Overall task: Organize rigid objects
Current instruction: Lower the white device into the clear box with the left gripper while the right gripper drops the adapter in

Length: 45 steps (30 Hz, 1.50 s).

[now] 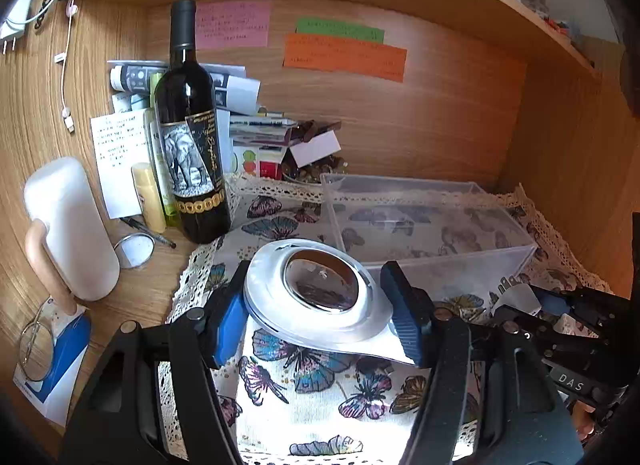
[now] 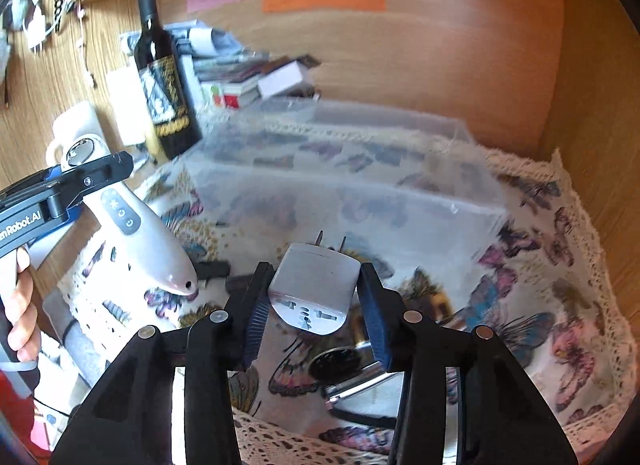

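Grippers both loaded. We see the left gripper (image 1: 320, 313) pinching the round head of a white handheld wand with a glassy lens (image 1: 320, 285); in the right wrist view its handle with a dark button strip (image 2: 140, 233) slopes down over the butterfly-print cloth (image 2: 560, 305). The right gripper (image 2: 312, 317) is pressed onto the flanks of a grey plug adapter (image 2: 316, 281), prongs pointing away toward the clear plastic bin (image 2: 360, 169) — both items off the cloth, just short of the bin's near wall.

Judgement: step in hand is carrying both into the bin. We would lift the adapter clear of the near rim first, lower it flat, then release; bring the wand in lengthwise, since its long handle may catch the rim. Keep clear of the dark wine bottle (image 1: 192, 125) standing at left.
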{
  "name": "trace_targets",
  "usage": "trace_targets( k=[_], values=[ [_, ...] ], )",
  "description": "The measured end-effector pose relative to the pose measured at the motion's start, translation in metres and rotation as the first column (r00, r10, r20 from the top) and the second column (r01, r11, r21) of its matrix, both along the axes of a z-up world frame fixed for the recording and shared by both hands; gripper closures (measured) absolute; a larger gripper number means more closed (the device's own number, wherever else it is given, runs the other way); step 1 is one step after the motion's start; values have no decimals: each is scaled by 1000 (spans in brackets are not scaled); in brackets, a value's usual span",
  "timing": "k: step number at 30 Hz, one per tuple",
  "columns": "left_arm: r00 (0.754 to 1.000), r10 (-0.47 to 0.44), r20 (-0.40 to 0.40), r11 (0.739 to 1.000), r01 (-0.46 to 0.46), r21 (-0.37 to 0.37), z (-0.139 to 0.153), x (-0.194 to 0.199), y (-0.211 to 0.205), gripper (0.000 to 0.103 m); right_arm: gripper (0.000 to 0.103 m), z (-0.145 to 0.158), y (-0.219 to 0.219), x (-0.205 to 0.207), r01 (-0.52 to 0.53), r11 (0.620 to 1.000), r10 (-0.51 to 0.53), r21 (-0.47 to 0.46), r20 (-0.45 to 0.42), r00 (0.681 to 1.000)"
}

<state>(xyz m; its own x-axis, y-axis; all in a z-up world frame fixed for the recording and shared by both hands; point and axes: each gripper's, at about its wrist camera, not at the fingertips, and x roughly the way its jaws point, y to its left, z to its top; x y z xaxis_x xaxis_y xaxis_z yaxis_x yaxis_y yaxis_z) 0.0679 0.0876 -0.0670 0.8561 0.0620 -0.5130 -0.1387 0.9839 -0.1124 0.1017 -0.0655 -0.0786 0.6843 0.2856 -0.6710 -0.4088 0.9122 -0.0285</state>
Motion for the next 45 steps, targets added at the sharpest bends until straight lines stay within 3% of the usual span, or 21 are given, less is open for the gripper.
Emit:
trace_targets(
  k=[9,18,32,45],
  values=[
    [995,35,93,999,-36,5,32,20,-5,40,63,40,-14,14,38,998,-42,40,127,991],
    [994,66,87,998,-67,0,37,61,-7,40,63,56,-26,48,62,996,-71,63,170,983],
    [999,0,-44,999,2,52,-1,127,-36,40,63,20,-28,109,77,997,-79,31,59,995],
    [990,-26,-141,997,37,72,-31,150,-50,40,63,-5,-16,124,62,998,-62,-33,-7,998]
  ],
)
